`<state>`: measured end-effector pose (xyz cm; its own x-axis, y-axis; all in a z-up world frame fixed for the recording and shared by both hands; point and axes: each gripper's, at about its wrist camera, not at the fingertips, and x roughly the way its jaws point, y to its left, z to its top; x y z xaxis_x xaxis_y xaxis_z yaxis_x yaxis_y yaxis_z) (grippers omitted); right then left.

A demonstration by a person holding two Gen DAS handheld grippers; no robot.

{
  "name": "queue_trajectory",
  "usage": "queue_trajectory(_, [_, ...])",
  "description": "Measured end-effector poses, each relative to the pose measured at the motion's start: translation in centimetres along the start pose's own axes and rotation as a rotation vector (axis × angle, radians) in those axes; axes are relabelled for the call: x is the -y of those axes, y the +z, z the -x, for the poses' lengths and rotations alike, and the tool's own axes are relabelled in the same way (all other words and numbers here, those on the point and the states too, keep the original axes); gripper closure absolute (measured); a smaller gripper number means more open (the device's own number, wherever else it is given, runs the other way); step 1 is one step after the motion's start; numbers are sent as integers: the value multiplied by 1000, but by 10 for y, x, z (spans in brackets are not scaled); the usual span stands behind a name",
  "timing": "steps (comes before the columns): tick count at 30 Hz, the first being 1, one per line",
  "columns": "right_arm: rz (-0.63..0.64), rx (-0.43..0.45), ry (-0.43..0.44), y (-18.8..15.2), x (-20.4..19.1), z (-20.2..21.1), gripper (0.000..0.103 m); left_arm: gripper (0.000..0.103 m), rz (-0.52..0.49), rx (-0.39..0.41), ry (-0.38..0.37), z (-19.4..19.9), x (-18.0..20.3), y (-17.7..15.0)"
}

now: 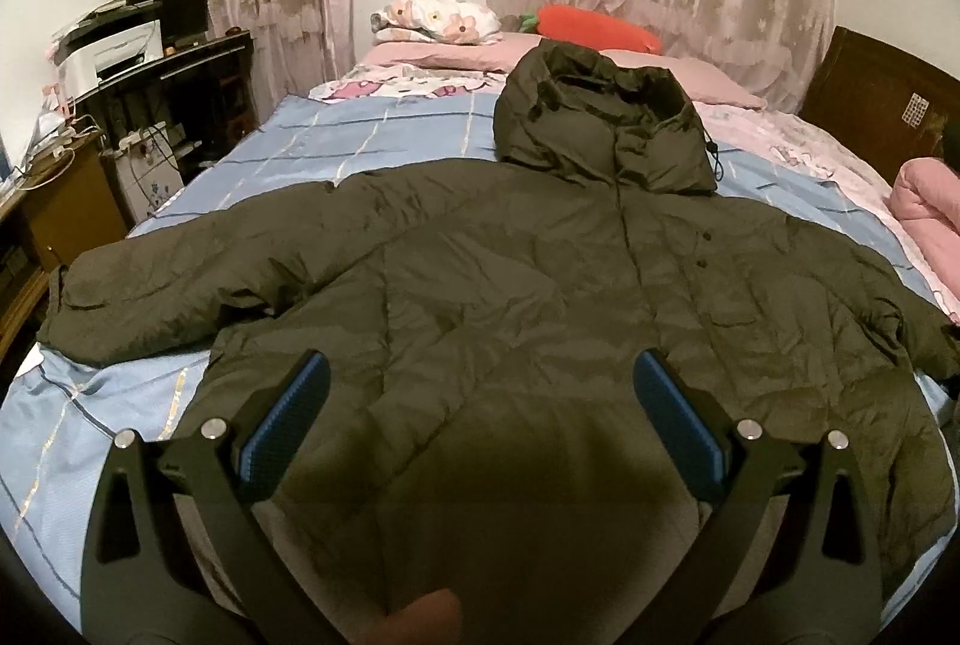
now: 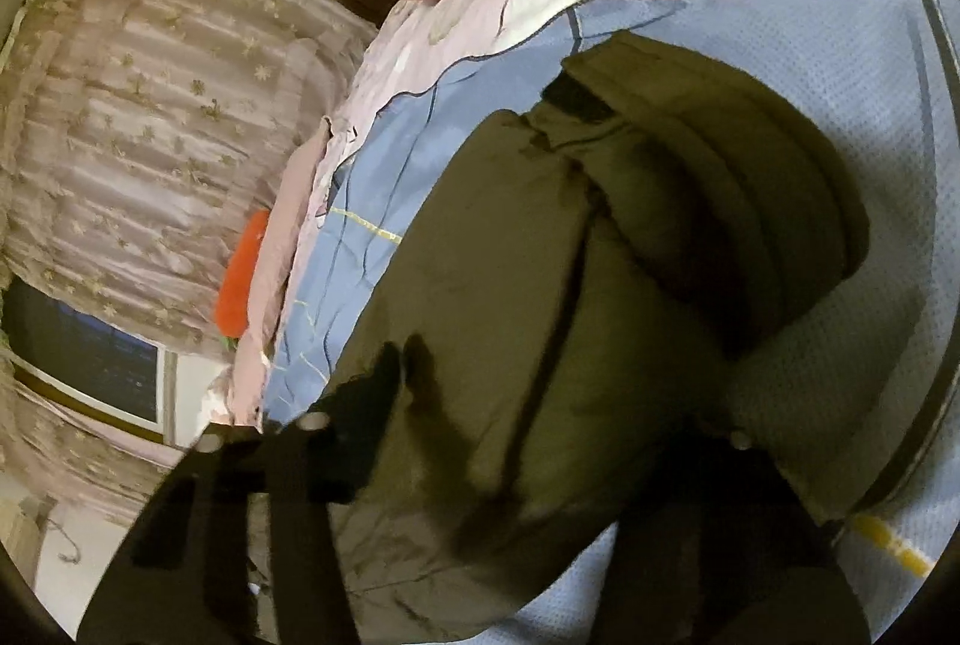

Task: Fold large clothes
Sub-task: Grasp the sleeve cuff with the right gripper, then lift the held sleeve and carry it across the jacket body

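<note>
A large dark olive hooded puffer jacket (image 1: 540, 285) lies spread face up on the bed, hood (image 1: 606, 123) toward the pillows, left sleeve (image 1: 168, 285) stretched out to the left. My left gripper (image 1: 480, 375) hovers open above the jacket's lower body, blue pads (image 1: 288, 423) wide apart, holding nothing. In the right wrist view the jacket's right sleeve and cuff (image 2: 690, 201) fill the frame. My right gripper (image 2: 564, 393) is tilted sideways with its fingers spread around the sleeve fabric; the far finger is partly hidden by the cloth.
The bed has a blue checked cover (image 1: 372, 129), pink pillows, a floral pillow (image 1: 438, 18) and an orange carrot plush (image 1: 594, 24). A folded pink quilt (image 1: 927, 201) lies at the right. A desk with a printer (image 1: 120, 45) stands at the left.
</note>
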<state>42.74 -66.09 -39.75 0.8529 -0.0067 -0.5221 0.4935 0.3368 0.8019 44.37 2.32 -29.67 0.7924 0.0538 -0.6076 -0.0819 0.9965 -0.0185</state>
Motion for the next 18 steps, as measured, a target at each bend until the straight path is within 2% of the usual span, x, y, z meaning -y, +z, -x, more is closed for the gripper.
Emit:
queue_trajectory(1, [-8,-7,8,0,2,-1,70,2,2,0,2,0,-1,0])
queue_trajectory(3, [-25,-11,24,0,6,-2,87,2,4,-3,2,0,-1,0])
queue_trajectory(6, [1,0,26,-2,0,-1,95,2,8,-8,3,0,-2,0])
queue_trajectory(11, [86,78,22,-4,-26,14,98,2,7,-1,1,1,-3,0])
queue_trajectory(18, [293,194,12,-18,-98,49,98,2,7,4,8,2,-3,2])
